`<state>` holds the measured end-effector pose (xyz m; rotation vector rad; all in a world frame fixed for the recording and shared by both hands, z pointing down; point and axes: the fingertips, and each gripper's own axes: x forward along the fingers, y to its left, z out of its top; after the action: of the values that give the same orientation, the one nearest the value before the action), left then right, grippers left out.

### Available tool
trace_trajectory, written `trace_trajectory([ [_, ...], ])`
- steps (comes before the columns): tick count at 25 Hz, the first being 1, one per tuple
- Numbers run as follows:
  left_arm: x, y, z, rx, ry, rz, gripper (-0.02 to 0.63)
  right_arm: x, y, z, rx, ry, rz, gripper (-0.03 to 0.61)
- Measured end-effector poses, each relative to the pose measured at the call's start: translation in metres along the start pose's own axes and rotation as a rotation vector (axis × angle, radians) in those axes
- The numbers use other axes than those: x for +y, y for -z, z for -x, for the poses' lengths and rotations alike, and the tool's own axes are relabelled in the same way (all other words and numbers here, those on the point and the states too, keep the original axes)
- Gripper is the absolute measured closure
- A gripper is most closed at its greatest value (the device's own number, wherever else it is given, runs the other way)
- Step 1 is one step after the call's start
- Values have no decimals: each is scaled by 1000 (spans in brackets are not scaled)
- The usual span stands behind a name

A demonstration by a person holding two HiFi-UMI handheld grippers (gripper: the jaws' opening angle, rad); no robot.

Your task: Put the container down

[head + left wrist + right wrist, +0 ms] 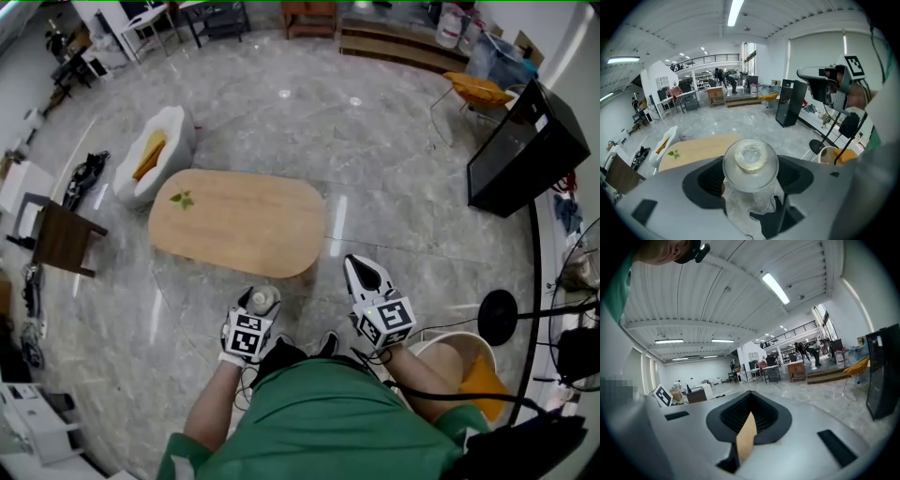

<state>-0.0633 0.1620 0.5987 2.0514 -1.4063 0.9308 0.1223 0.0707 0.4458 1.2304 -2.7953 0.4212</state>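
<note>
Big open hall with a grey marble floor (394,159) and an oval wooden table (244,220) in the middle. Left gripper (255,309) has its jaws clamped on the sides of a clear container (263,298), held up in the air just short of the table's near edge, not on it. It looks upright, long axis vertical, round lid end pointing up. Right gripper (364,274) is off to the side, jaws closed together with nothing in them.
</note>
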Motion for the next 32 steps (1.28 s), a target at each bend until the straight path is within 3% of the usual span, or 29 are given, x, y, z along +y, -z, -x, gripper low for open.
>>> trace_trajectory([
  [10,32,-25,-66,39,72,-26,276,-45,10,-41,41,94,-17,565],
  [23,142,-74,-186,76,185,-203,276,-82,2,-170,126,255,-6,565],
  [32,175,-86,-266,95,262,-294,276,-107,20,-223,174,318,-20,565],
])
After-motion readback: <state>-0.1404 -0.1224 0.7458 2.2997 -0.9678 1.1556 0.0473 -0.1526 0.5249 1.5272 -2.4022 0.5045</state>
